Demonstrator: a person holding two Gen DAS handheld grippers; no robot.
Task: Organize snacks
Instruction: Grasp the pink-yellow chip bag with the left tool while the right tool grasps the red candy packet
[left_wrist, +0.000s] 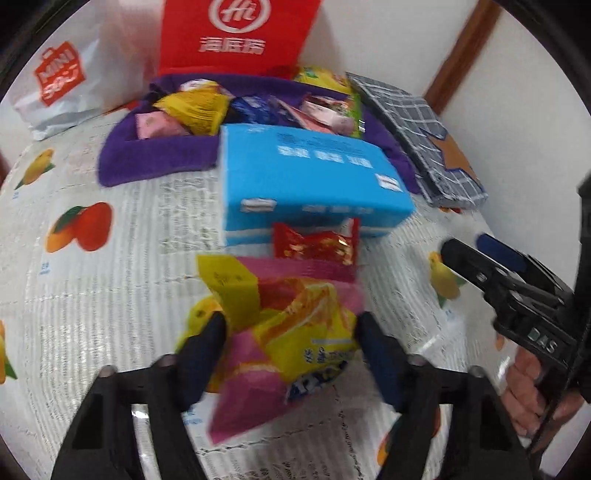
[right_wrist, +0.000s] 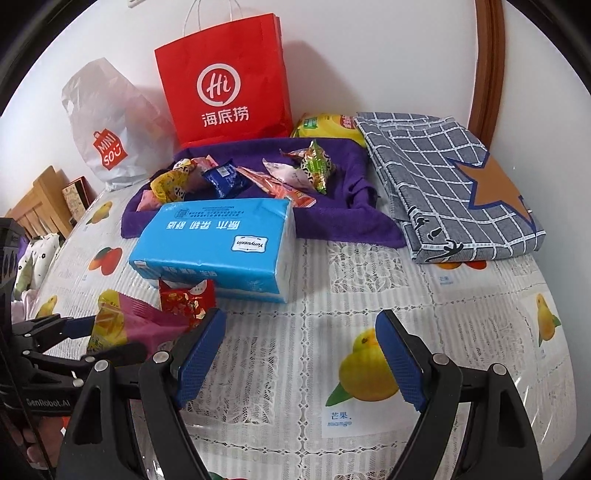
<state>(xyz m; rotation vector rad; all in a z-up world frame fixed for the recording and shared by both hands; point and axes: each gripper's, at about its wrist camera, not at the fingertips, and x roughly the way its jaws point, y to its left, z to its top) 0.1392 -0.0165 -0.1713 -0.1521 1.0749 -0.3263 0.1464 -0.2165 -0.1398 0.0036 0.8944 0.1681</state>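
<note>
The left tool (left_wrist: 291, 343) straddles a pink-and-yellow snack bag (left_wrist: 295, 332) on the counter (right_wrist: 369, 288), fingers at its sides; blur hides whether they grip. The right tool (right_wrist: 301, 354) gapes wide, empty. Just beyond, a red snack packet (right_wrist: 186, 301) lies against the blue tissue pack (right_wrist: 221, 243). Most snacks already sit on the purple towel (right_wrist: 354, 218), so two seem left.

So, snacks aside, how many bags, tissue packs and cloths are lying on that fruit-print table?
Shopping bags: 2, the red paper bag and the white plastic bag
Tissue packs: 1, the blue tissue pack
Cloths: 2, the purple towel and the checked cloth
Total: 5
</note>
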